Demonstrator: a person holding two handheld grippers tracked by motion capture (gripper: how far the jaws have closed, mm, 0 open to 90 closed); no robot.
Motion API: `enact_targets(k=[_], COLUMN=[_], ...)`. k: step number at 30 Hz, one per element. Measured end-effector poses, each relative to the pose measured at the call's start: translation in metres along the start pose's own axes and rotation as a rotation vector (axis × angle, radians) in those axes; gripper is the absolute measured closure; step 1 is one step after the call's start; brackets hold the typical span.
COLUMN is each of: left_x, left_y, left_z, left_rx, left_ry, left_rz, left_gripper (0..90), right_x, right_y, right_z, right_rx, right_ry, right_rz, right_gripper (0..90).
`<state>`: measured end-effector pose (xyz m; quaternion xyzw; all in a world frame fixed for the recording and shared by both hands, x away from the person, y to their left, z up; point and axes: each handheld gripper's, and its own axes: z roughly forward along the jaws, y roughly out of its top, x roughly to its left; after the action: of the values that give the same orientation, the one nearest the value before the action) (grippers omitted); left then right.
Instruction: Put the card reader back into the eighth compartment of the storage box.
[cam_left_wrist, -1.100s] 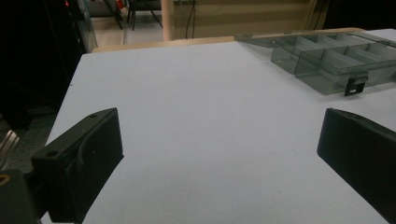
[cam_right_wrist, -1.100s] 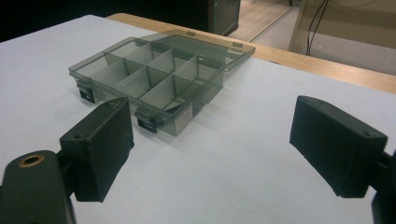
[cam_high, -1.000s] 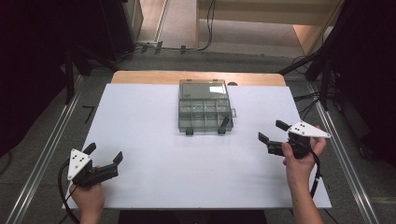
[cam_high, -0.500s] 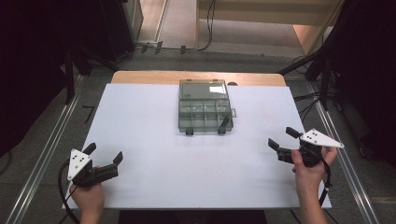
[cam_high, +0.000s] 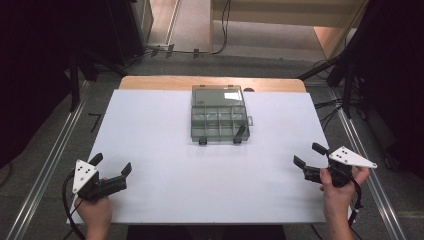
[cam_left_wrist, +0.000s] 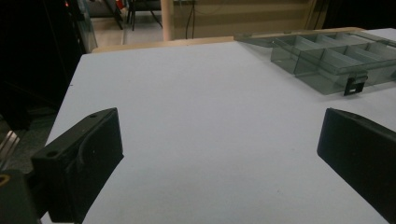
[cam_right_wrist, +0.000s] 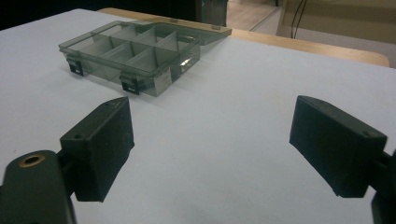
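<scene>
Holding both grippers released, left gripper at seven o'clock, right gripper at four, you face the organizer box; compartment contents stay indistinct.

One compartment box, two hand-held grippers, one table.

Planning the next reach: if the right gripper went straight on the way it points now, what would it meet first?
Likely nothing soon: the right gripper, fingers apart, faces bare white table. The compartment box sits left of that line, though depth is unclear.
</scene>
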<state>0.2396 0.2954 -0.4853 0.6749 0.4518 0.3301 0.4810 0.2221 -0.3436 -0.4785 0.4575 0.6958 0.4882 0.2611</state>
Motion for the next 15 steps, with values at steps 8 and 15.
enact_targets(k=[8,15], left_x=[0.000,-0.001], left_y=[0.000,0.000], left_z=[0.000,0.001], left_rx=[-0.003,-0.001], left_ry=[-0.001,0.000], left_rz=[0.000,0.003], left_gripper=[0.3,0.3], right_x=[-0.007,-0.010], right_y=[-0.012,-0.021], right_z=[-0.011,-0.015], right_rx=[-0.018,-0.024], right_ry=[-0.020,-0.045], right_rz=[0.028,0.036], right_gripper=[12.2,12.1])
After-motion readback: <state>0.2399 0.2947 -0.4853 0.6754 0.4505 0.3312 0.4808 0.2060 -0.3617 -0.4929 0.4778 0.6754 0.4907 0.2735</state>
